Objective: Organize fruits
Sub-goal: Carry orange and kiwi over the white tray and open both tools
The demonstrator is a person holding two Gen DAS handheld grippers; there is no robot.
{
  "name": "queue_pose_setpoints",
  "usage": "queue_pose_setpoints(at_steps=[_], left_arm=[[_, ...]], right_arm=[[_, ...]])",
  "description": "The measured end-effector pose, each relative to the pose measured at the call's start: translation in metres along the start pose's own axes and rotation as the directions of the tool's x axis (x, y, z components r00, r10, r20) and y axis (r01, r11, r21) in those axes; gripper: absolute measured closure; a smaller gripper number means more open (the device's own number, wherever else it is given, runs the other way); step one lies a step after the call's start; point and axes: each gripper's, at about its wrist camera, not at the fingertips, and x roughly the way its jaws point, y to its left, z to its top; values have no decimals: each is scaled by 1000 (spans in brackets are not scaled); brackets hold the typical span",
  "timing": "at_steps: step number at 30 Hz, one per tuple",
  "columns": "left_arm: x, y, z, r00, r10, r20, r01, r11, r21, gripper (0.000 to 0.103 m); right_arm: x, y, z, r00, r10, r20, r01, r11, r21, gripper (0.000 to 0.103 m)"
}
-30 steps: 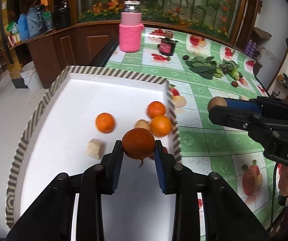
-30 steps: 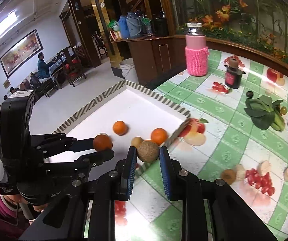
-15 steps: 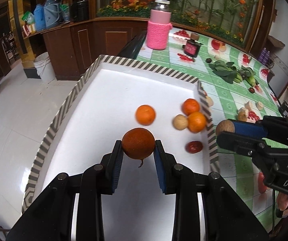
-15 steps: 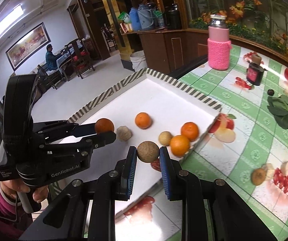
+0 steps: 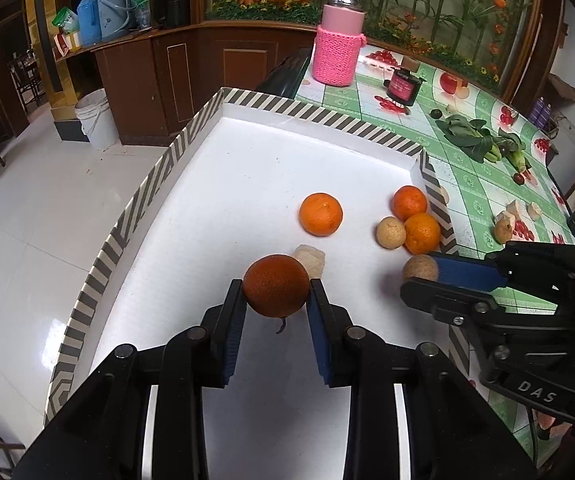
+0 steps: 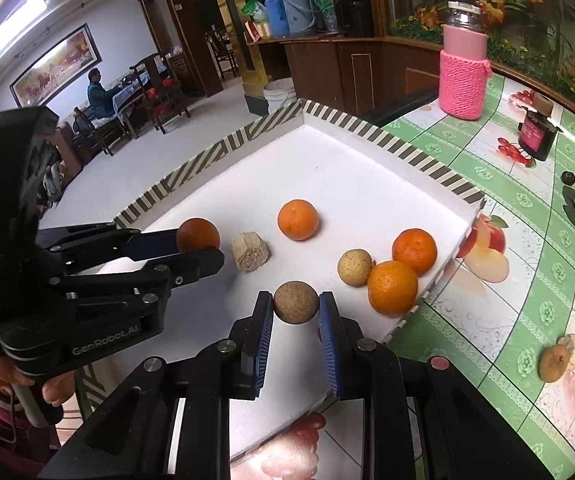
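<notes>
Your left hand-held gripper (image 5: pixel 276 294) is closed on a dark orange round fruit (image 5: pixel 276 290), held above the white floor of the shallow tray with a striped rim (image 5: pixel 151 184). Your right hand-held gripper (image 6: pixel 295 304) grips a small tan round fruit (image 6: pixel 295 302) over the tray's near edge. In the tray lie three bright orange tangerines (image 6: pixel 298 219), a pale brown ball-shaped fruit (image 6: pixel 354 267) touching one of them, and a beige rough chunk (image 6: pixel 249 251). The tray sits on the green checked tabletop (image 6: pixel 527 280).

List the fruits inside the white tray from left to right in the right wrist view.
Dark orange in the left gripper → cut beige chunk → brown ball in the right gripper → tan round fruit → rightmost orange.
</notes>
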Motion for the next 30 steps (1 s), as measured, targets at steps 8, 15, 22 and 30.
queue_pose_setpoints(at_steps=[8, 15, 22, 30], left_arm=[[7, 7, 1, 999, 31, -18, -31, 999, -23, 75], [13, 7, 2, 998, 50, -41, -51, 998, -28, 75], [16, 6, 1, 997, 56, -61, -57, 998, -21, 75], [16, 9, 0, 996, 48, -68, -51, 998, -44, 74]], right_arm=[[12, 5, 5, 1000, -9, -18, 9, 1000, -15, 80], [22, 9, 6, 999, -38, -31, 37, 999, -28, 79], [33, 7, 5, 997, -61, -50, 59, 998, -35, 79], [31, 4, 4, 998, -41, -49, 40, 999, -16, 68]])
